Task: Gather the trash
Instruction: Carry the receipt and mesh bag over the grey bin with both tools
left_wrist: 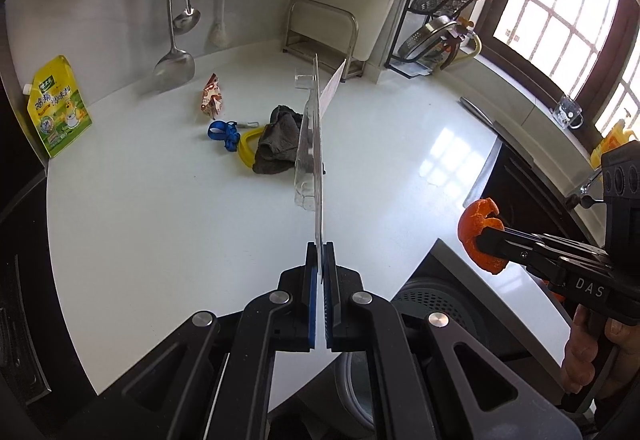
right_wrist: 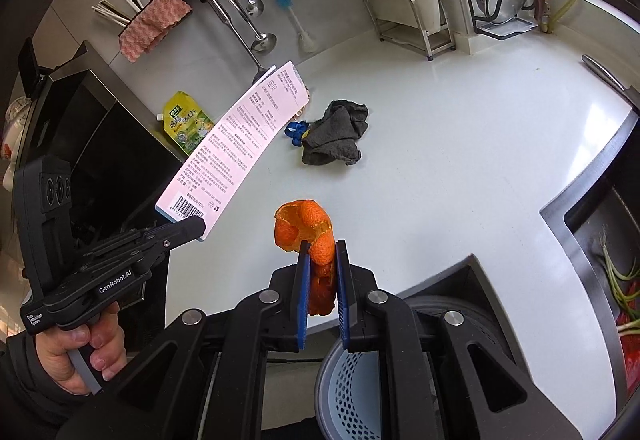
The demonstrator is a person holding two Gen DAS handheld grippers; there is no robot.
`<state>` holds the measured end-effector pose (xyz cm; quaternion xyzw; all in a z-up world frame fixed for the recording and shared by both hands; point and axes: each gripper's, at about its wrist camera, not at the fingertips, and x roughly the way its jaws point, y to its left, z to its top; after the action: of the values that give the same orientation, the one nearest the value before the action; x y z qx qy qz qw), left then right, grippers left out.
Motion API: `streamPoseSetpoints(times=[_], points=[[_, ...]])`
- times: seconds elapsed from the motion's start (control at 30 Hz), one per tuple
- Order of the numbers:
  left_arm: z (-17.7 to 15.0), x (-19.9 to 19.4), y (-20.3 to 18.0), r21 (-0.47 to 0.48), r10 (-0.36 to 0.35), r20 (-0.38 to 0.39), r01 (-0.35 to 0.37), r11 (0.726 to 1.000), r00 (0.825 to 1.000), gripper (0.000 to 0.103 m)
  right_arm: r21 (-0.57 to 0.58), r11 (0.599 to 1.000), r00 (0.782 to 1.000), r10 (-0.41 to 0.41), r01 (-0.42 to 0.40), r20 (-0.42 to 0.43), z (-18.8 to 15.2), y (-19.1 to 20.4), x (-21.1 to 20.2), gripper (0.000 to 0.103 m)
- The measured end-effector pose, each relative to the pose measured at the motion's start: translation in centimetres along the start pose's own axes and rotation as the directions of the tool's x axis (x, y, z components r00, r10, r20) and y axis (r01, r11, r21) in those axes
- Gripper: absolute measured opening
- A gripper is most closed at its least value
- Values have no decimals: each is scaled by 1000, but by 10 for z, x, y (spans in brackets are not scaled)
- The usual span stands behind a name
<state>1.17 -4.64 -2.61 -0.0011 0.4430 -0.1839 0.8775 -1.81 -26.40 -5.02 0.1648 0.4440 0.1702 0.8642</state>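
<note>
Left wrist view: your left claw (left_wrist: 321,252) is pinching a flat package (left_wrist: 316,144) by its lower end, pads pressed together on it. You are seeing it edge-on here, so its clear plastic front and card back are reading as a thin blade above the white counter (left_wrist: 160,220). The printed side is showing only in the right wrist view, where the package (right_wrist: 236,148) is appearing as a pink and white card with a barcode; the small print is too fine to read. It is covering part of the yellow pouch (right_wrist: 188,122) standing by the wall.

Right wrist view: your right claw (right_wrist: 322,246) is pinching a piece of orange peel (right_wrist: 310,230) between its blue pads; the lower part of the peel is hiding between the fingers. In the left wrist view the same peel (left_wrist: 478,228) is wrapping around the fingertips.

Both claws are hovering above the near counter edge. Below them a perforated bin (right_wrist: 352,392) is showing only in part, behind the claw linkages. On the counter, well apart from both claws, a grey rag (left_wrist: 278,144) is lying over part of a yellow ring (left_wrist: 246,150), with a blue strap (left_wrist: 224,132) and a small wrapper (left_wrist: 212,100) beside it. The sink (right_wrist: 600,232) at right is cut off by the frame.
</note>
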Motion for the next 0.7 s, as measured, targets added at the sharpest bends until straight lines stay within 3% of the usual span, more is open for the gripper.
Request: streamPoseSetpoints(times=[0.7], points=[[-63,-24,-53,35,-42,-48,44,998,998,3,31,999,1000,-12,12,-8,-61,-24,-45,11]])
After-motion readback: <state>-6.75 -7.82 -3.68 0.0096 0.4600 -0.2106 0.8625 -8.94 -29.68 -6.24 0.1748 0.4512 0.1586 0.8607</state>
